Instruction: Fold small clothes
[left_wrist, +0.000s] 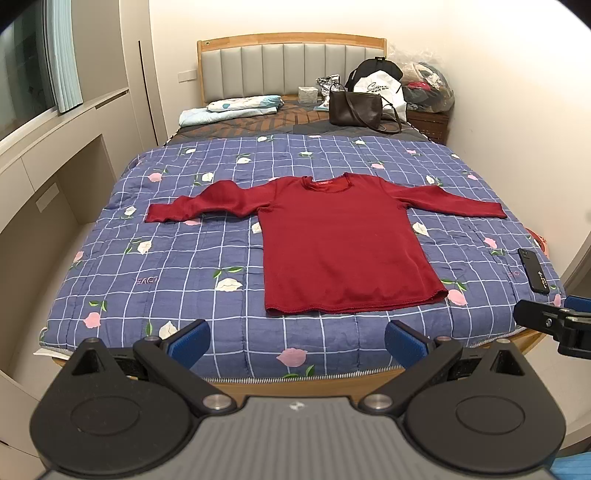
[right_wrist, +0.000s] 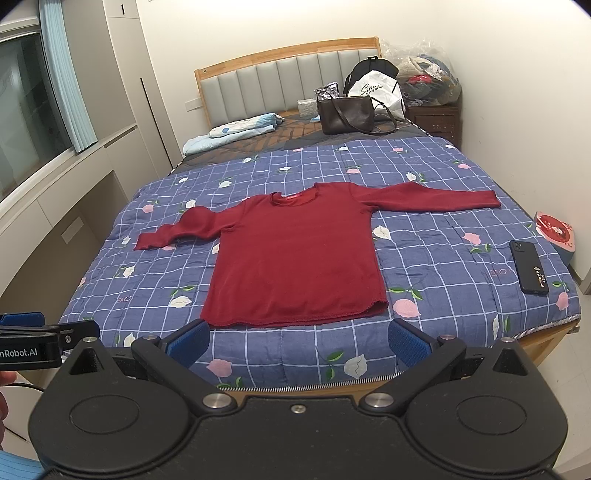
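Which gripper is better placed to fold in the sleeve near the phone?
Probably the right gripper: the phone and that sleeve lie on its side, while the left gripper is further left. Both are open, off the shirt.

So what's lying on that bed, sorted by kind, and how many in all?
Clothes: 1, the red top
Phones: 1, the black phone
Bags: 3, brown handbag, white bag, black bag
Folded bedding: 1, the pale blue bundle
Small bits by the headboard: too small to tell
Total: 6
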